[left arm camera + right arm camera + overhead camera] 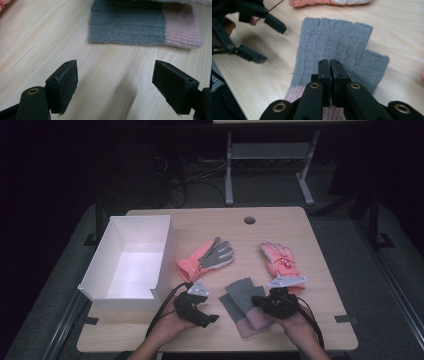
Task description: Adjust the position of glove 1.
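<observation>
Grey knit glove (337, 47) clamped in right gripper (330, 65) jaws; left gripper (115, 75) jaws apart; white box (116, 290) left.

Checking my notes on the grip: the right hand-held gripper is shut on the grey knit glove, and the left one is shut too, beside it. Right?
Not quite. The left hand-held gripper is open: the left gripper view shows its jaws wide apart over bare table. The right hand-held gripper is shut on the grey knit glove, as you said.
</observation>
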A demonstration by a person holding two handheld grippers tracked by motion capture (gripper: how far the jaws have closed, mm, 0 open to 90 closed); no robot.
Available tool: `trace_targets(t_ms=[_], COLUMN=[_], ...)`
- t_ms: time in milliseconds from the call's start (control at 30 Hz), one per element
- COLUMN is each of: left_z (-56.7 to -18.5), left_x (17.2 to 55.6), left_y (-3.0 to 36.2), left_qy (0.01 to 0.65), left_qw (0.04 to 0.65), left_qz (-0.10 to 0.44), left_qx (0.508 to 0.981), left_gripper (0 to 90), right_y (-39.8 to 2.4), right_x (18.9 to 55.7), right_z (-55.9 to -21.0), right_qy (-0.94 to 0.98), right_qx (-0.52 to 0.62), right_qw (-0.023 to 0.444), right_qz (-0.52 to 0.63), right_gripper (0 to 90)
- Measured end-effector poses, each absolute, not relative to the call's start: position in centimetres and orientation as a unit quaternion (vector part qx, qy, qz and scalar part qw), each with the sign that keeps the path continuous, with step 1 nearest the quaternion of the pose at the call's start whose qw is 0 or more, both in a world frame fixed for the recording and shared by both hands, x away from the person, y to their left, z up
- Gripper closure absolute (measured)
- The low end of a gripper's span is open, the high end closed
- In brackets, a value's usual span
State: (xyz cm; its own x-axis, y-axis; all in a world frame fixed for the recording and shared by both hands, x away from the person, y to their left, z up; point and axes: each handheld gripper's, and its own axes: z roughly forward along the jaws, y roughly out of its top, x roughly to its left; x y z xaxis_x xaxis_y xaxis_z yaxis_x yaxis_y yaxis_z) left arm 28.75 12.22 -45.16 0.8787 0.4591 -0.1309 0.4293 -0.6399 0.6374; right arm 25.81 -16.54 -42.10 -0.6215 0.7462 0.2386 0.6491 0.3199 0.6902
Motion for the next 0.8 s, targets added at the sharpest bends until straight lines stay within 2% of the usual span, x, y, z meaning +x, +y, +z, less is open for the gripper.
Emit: trace_targets(t_ms=[433,567,633,700,733,767,800], left_z=[-45.3,-45.2,-45.1,-44.8,-44.5,-44.5,-44.3], left_x=[28.7,28.6,28.4,28.3,28.0,28.0,27.9], left_y=[12.0,11.9,11.9,11.9,11.7,11.7,11.5], left_qy=[0.246,0.245,0.246,0.239,0.24,0.24,0.233], left_qw=[0.342,0.348,0.355,0.361,0.376,0.376,0.377], left_qz=[0.016,0.017,0.016,0.012,0.001,0.001,-0.001], left_qx=[0.907,0.905,0.902,0.901,0.895,0.895,0.896], left_gripper=[19.9,22.7,30.4,46.7,64.8,71.7,71.7], right_y=[-14.1,-14.2,-14.6,-15.4,-16.3,-16.3,-16.7], right_x=[25.7,25.8,25.7,25.7,25.8,25.8,25.8], right_z=[-43.4,-43.3,-43.0,-42.7,-42.5,-42.5,-42.4], right_qy=[0.82,0.819,0.817,0.819,0.826,0.826,0.829], right_qx=[0.431,0.423,0.42,0.413,0.402,0.402,0.4], right_qw=[0.058,0.055,0.068,0.078,0.088,0.088,0.089], right_qz=[0.371,0.384,0.389,0.39,0.385,0.385,0.382], right_gripper=[87.3,76.0,74.5,80.6,88.0,88.0,90.0])
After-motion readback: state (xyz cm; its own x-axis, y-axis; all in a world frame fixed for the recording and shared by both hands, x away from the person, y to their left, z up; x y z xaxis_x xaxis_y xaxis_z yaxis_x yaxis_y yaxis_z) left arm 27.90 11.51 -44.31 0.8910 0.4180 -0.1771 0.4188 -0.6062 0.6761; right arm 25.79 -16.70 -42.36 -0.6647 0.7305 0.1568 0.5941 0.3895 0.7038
